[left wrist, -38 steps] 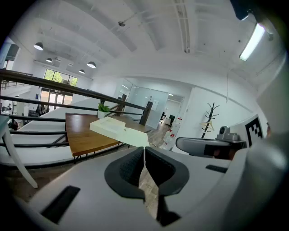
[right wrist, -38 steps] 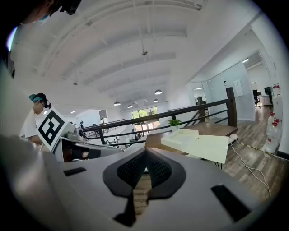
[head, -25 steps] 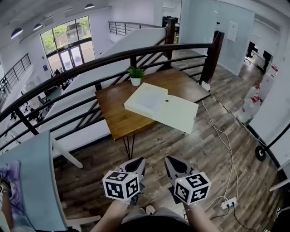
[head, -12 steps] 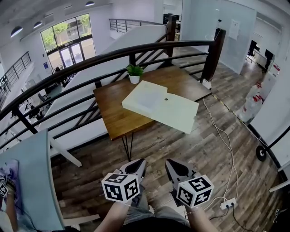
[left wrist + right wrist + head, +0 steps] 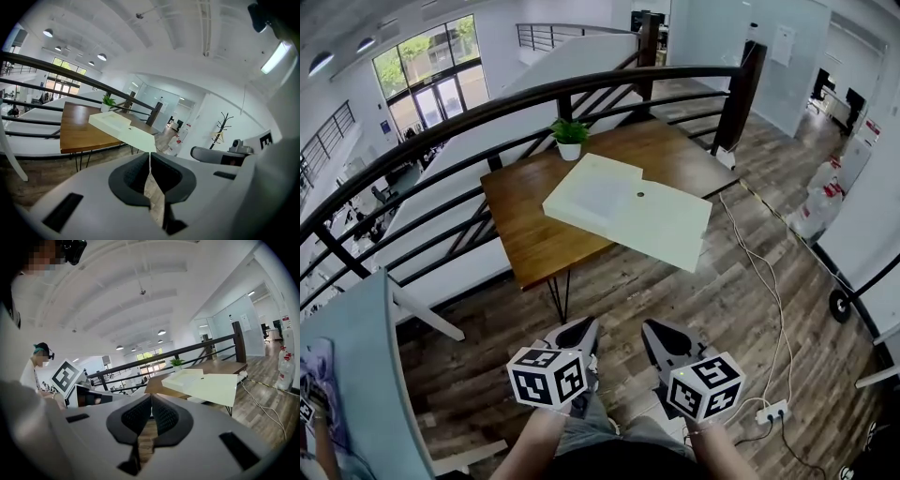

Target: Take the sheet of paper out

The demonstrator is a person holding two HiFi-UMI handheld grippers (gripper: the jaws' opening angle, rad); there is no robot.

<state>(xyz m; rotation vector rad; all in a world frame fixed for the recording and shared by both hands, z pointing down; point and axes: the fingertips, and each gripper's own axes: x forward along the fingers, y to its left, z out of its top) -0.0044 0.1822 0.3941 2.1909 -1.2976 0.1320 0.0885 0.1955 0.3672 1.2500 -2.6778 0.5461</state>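
A flat cream box (image 5: 623, 202) lies on the wooden table (image 5: 534, 239), its thin lid part sticking out past the table's near edge. A paler rectangle (image 5: 600, 192) shows on its thicker half; I cannot tell if that is the sheet of paper. My left gripper (image 5: 581, 330) and right gripper (image 5: 660, 334) hang low over the floor, well short of the table, both shut on nothing. The left gripper view has the shut left gripper (image 5: 150, 154) with the box (image 5: 117, 125) beyond. In the right gripper view the right gripper (image 5: 151, 398) points towards the box (image 5: 201, 380).
A potted plant (image 5: 569, 137) stands at the table's far edge, in front of a dark railing (image 5: 534, 94). A cable and power strip (image 5: 772, 412) lie on the floor to the right. A teal panel (image 5: 356, 375) and a person (image 5: 42, 357) are at the left.
The head view has tilted a little, so the table and box sit slightly lower and further left. Both grippers stay shut low in the frame.
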